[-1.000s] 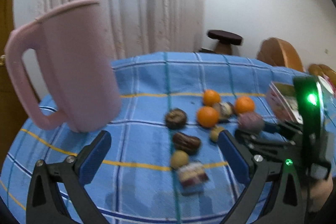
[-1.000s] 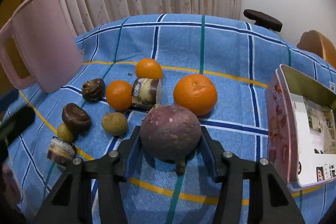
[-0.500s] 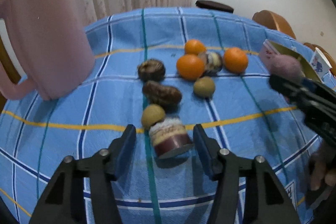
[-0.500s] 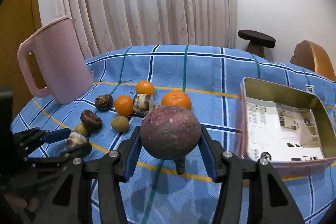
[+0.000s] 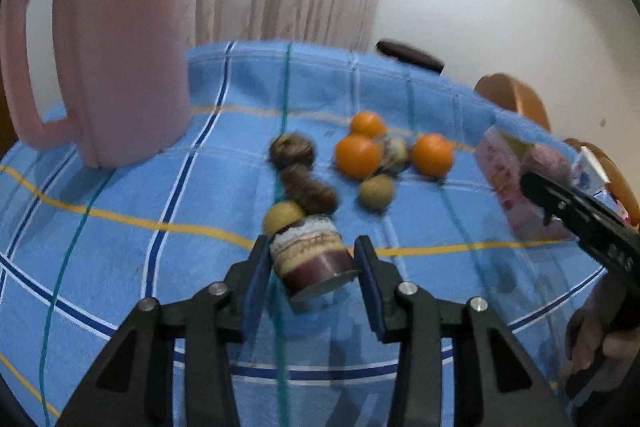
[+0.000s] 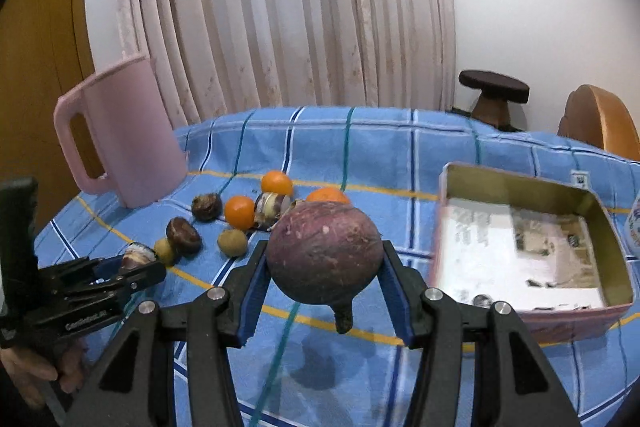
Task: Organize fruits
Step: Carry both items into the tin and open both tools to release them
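Tablecloth: I see the blue checked tablecloth (image 6: 360, 147) carrying everything; the pink jug (image 6: 128, 135) stands at 10 o'clock in the right wrist view.
Tin: the open rectangular tin (image 6: 608, 227) now sits at 3 o'clock, just beside my right load; a second ago it was only at the frame edge, so I judge this the drop-off spot.
Right gripper: my right gripper (image 6: 324, 267) is clamped on the round purple fruit (image 6: 324, 247) and has carried it up off the cloth and toward the tin; next I judge it goes over the rim.
Left gripper: my left gripper (image 5: 310, 267) has come down on the banded cut fruit piece (image 5: 310, 255); its jaws have just been closing around it, the left pad looks touching, the right one shows a thin gap, so no firm grip yet.
Loose fruit: three oranges (image 5: 357, 155), two dark brown fruits (image 5: 310, 189) and two small yellowish ones (image 5: 376, 190) wait at 12 o'clock of the left jaws, unsorted.
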`<state>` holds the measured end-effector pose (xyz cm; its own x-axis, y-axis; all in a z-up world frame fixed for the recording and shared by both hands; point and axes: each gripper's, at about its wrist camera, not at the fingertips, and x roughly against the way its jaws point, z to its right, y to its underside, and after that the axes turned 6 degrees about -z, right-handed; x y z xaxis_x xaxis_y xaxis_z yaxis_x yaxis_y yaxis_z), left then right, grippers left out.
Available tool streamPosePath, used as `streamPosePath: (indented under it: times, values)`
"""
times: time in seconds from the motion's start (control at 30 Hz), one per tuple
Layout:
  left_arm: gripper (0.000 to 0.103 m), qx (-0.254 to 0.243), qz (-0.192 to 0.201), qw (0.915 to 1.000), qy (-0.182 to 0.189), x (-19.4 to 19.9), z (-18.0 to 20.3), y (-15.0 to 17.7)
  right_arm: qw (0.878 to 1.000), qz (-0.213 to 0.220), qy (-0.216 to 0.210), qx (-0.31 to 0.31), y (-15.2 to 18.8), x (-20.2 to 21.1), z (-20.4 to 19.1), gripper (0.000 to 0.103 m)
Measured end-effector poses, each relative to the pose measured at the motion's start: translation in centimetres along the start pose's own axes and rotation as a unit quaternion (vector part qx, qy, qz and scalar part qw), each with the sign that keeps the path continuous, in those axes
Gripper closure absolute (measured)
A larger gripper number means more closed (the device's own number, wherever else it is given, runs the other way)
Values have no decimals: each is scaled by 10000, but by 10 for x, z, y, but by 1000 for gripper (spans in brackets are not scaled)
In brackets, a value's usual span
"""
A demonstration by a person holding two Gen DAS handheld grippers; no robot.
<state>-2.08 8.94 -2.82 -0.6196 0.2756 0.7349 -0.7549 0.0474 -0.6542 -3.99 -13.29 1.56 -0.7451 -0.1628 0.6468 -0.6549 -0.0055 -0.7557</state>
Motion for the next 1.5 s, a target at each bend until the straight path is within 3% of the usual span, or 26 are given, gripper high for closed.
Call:
streamPosePath:
  times: [0.13,0.33,0.57,0.73,1.03,1.5]
  values:
    - [59,-256,478,9985,95,10,26,-12,9995,238,81,-167,-4,16,26,49]
    - [59,-649,714,9944,425,2,86,-34,9952,448,753,-434,-8,28,82,49]
    - [59,-1049,508,9887,939,-31,167,-59,9872,290,1403,-706,-5,30,150,49]
    - [59,-1330,242,9850,1076,-62,224,-64,9871,59,1372,-825,0,29,180,49]
    - [59,-1332,-97,9861,984,-93,247,-65,9891,-371,1215,-750,5,10,195,48]
    - [57,-1403,-46,9857,933,-96,249,-63,9881,-483,1358,-531,7,2,186,48]
